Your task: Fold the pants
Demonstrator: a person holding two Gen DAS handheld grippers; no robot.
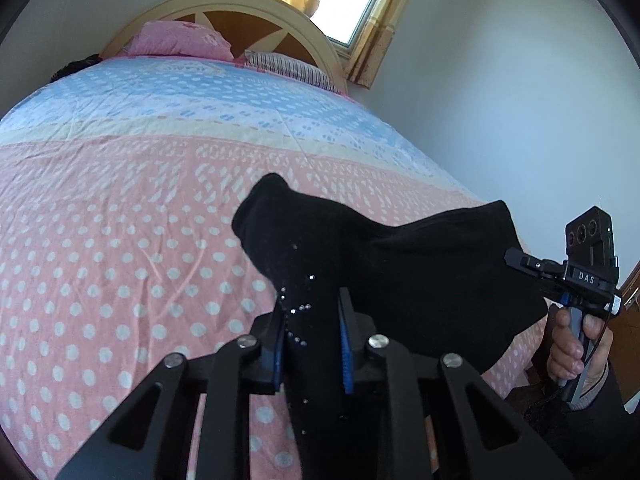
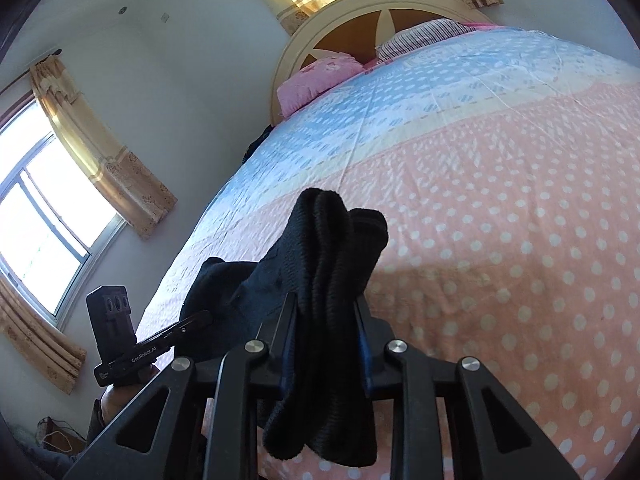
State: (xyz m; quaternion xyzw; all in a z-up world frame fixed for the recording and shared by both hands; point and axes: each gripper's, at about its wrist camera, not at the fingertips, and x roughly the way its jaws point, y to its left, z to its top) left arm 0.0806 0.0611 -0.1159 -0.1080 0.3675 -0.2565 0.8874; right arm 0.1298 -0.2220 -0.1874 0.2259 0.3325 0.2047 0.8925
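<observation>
Black knit pants [image 1: 400, 272] bunched, long axis running side to side between the two tools, held up off the bed. Left tool [image 1: 312, 320] clenched on a rhinestone-dotted fold; right tool [image 2: 326, 320] clenched on the ribbed waistband, fabric drooping below it. Pink polka-dot and blue patterned bedspread [image 1: 120, 240] beneath; cream arched headboard [image 1: 256, 4], yellow curtains [image 2: 100, 152], white walls.

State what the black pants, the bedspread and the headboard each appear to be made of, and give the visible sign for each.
Black pants: soft knit, matte; ribbed texture at the bunched edge, small shiny studs in the left wrist view.
Bedspread: thin woven cloth, probably cotton; fine creases, printed dots.
Headboard: likely painted wood, cream frame around brown panels; smooth, rigid curve.
</observation>
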